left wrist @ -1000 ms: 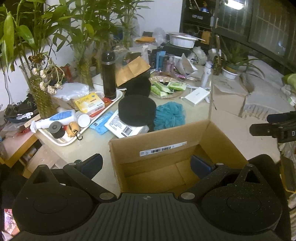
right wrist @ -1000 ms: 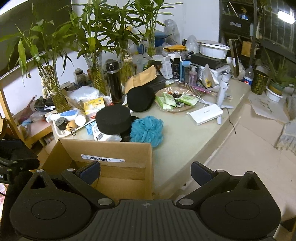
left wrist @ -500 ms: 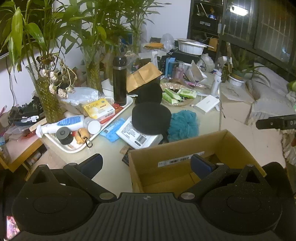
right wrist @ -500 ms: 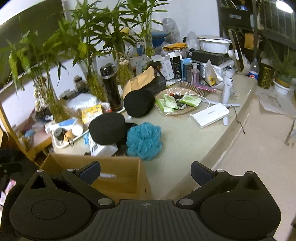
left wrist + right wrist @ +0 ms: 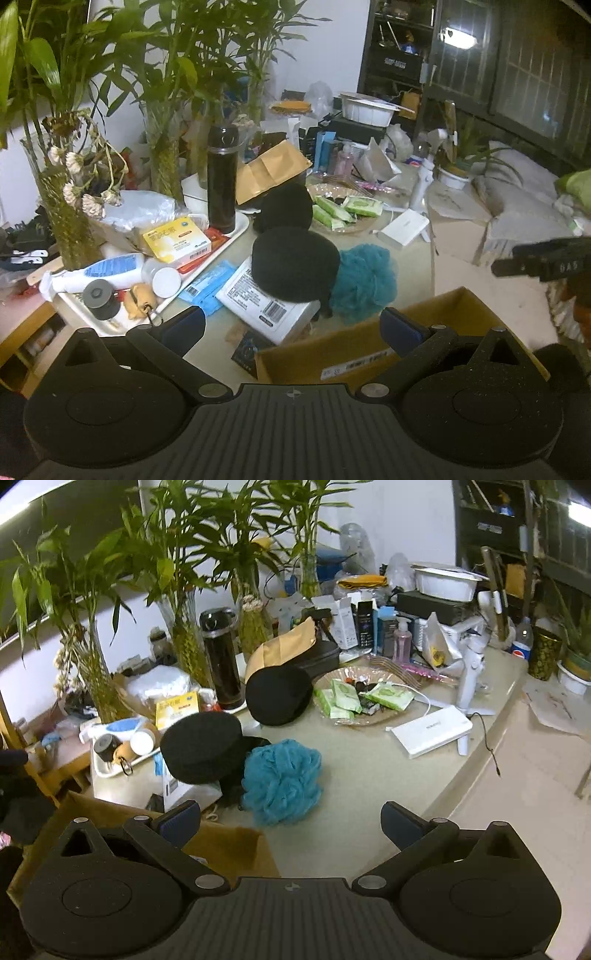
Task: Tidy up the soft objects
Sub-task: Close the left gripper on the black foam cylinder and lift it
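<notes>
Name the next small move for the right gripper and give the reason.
Probably ease the right gripper forward and down onto the teal bath pouf. Its jaws stand open and empty, the pouf lies just ahead of them on the counter, unobstructed, and the cardboard box sits beside it, ready to receive it.

Both grippers wide open, nothing held: left gripper (image 5: 293,328) & right gripper (image 5: 290,819) hover level, fingers pointing fwd.

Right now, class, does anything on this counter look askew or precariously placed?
Yes. The nearer black round sponge sits half on a white labelled packet rather than flat on the counter, overhanging it, beside the teal bath pouf. Both open grippers hold nothing.
</notes>
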